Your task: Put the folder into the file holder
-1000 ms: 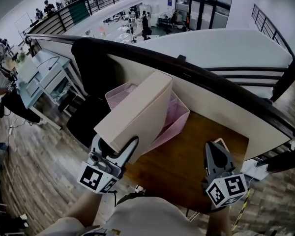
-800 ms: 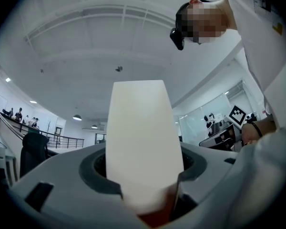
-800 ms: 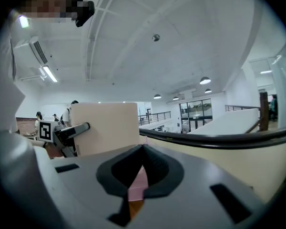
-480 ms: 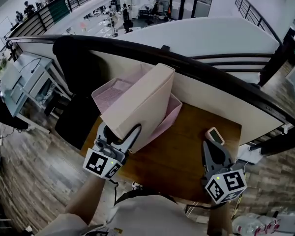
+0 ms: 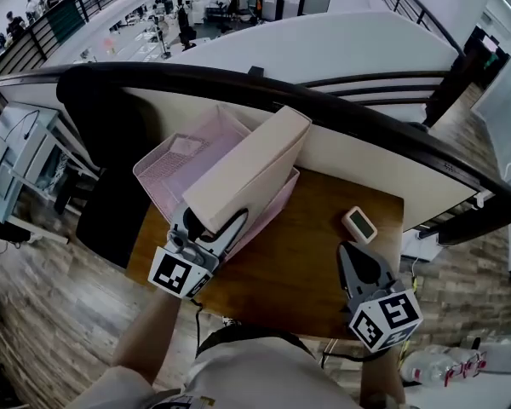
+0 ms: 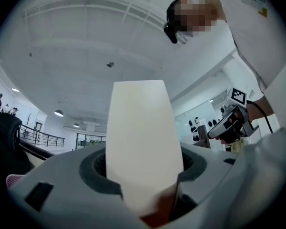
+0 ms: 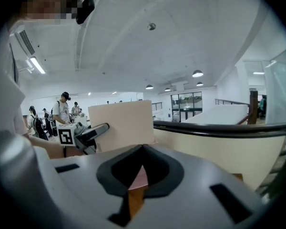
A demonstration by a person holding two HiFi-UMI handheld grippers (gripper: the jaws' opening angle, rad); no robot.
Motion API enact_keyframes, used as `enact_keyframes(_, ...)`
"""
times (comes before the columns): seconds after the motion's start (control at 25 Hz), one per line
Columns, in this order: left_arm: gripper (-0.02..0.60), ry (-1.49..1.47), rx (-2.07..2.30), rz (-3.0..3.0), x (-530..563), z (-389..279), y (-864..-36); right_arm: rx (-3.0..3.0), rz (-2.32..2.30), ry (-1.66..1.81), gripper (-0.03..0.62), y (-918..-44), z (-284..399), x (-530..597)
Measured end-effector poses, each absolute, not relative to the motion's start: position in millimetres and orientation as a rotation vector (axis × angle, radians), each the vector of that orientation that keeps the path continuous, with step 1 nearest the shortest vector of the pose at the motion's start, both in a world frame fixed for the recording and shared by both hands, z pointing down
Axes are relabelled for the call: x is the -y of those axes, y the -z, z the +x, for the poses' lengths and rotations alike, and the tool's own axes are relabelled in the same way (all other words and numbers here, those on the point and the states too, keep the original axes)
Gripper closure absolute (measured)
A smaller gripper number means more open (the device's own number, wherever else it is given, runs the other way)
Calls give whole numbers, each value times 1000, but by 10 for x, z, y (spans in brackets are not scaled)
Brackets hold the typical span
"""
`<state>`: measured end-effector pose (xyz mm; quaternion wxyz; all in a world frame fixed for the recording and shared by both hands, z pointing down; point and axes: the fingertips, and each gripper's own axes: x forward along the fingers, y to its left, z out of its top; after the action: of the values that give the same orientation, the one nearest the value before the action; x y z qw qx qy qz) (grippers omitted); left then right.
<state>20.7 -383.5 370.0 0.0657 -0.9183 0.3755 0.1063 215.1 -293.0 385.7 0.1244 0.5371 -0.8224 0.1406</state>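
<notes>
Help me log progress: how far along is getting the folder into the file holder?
Done: the folder is picked up, clamped in the left gripper. In hand: it hangs tilted over the pink file holder, not yet seated. Remaining: lower it in and release. The right gripper is shut and empty.

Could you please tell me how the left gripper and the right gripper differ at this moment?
The left gripper is closed on the cream folder; the right gripper is shut on nothing. The left gripper sits at the pink file holder, while the right gripper is over the bare wooden table, near a small white device. Both carry a marker cube.
</notes>
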Motion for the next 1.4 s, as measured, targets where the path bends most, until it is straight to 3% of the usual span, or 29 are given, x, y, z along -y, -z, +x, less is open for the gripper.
enact_keyframes(1.4,293,-250,-1137,-2803,3853,298,-4937,2334,1549,-595,591,-4955,2098,2947)
